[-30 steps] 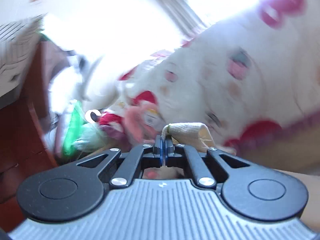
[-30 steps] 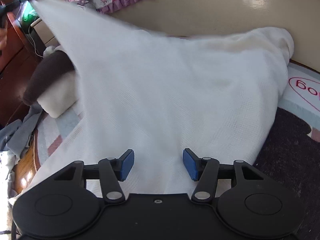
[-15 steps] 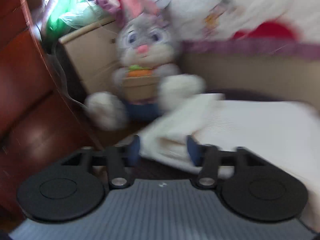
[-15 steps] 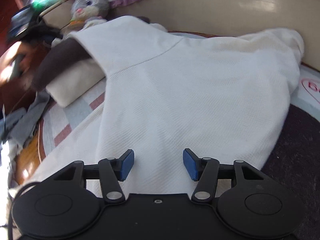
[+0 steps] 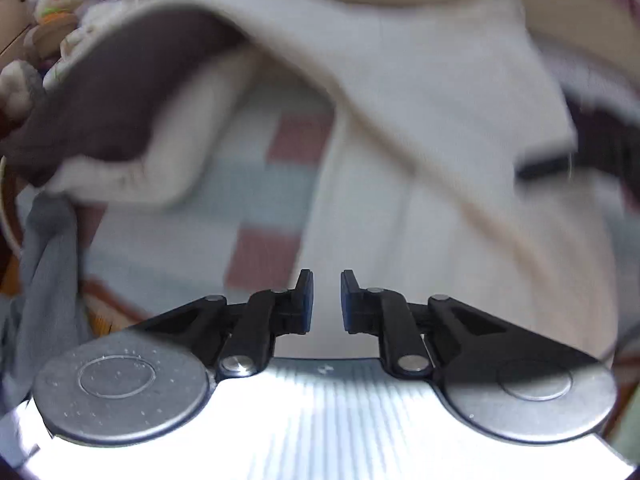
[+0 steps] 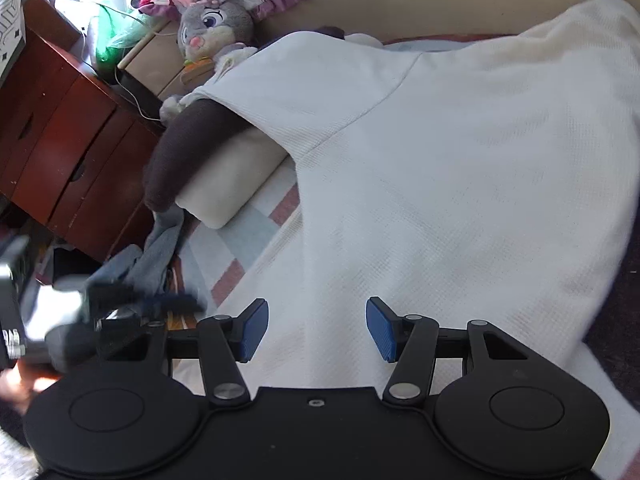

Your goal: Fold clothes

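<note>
- My left hand-held gripper (image 5: 324, 300) is hanging narrowly parted, empty, over the white garment (image 6: 440, 160).
- My right hand-held gripper (image 6: 316, 328) is gaping wide, empty.
- I am aiming for the hem at 6 o'clock, pinching one layer only.

right gripper (image 6: 316, 330) I hold with jaws apart, nothing between them, over the white garment (image 6: 460, 168) | garment spread on a checked blanket (image 6: 240, 236), draping a cream and brown pillow (image 6: 224, 176) | left gripper (image 6: 100, 312) blurred at left edge | grey plush rabbit (image 6: 212, 26) beyond
</note>
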The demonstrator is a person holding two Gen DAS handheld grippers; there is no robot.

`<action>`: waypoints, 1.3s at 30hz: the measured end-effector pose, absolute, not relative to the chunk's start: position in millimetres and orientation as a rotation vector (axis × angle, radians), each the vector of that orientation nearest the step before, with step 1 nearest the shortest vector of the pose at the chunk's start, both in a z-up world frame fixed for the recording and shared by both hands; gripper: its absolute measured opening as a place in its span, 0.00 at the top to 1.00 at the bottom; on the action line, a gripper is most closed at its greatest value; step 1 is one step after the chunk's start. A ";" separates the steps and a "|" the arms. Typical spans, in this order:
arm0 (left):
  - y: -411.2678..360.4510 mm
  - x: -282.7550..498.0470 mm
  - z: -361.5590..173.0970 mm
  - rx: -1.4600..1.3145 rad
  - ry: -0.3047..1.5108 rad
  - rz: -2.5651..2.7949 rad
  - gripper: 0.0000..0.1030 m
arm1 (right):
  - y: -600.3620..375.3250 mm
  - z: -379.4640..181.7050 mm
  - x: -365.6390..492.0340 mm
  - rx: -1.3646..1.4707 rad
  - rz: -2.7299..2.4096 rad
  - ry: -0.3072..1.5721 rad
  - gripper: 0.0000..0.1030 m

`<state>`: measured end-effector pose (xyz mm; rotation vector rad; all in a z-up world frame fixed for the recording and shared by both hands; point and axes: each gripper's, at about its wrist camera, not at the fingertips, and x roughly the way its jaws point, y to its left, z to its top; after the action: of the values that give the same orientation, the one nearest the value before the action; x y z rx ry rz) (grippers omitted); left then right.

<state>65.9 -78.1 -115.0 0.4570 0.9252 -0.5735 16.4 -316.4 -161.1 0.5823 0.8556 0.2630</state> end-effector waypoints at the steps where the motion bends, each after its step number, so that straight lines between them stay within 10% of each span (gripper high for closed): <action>1: -80.9 56.5 -116.5 0.496 0.943 -0.578 0.83 | -318.0 -159.8 11.9 0.584 0.247 0.856 0.42; 19: -60.7 68.6 -164.0 0.471 1.106 -0.668 0.22 | -329.5 -152.7 -55.9 0.490 0.236 0.850 0.42; 21: -59.5 67.8 -163.2 0.444 1.134 -0.669 0.29 | -329.4 -148.1 -49.8 0.452 0.234 0.840 0.42; 23: -57.8 65.5 -158.8 0.399 1.159 -0.657 0.70 | -329.9 -142.4 -37.5 0.410 0.220 0.832 0.42; 26: -63.0 46.3 -152.6 0.453 1.108 -0.634 0.90 | -330.3 -136.8 -14.1 0.352 0.206 0.827 0.42; 39: -39.3 -7.0 -125.6 0.545 0.956 -0.429 0.99 | -294.8 -141.0 91.6 0.319 0.294 0.994 0.39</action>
<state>-7.0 -39.3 -125.6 0.5451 0.9564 -0.4289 91.6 -294.8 -141.0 0.3187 0.9942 0.2938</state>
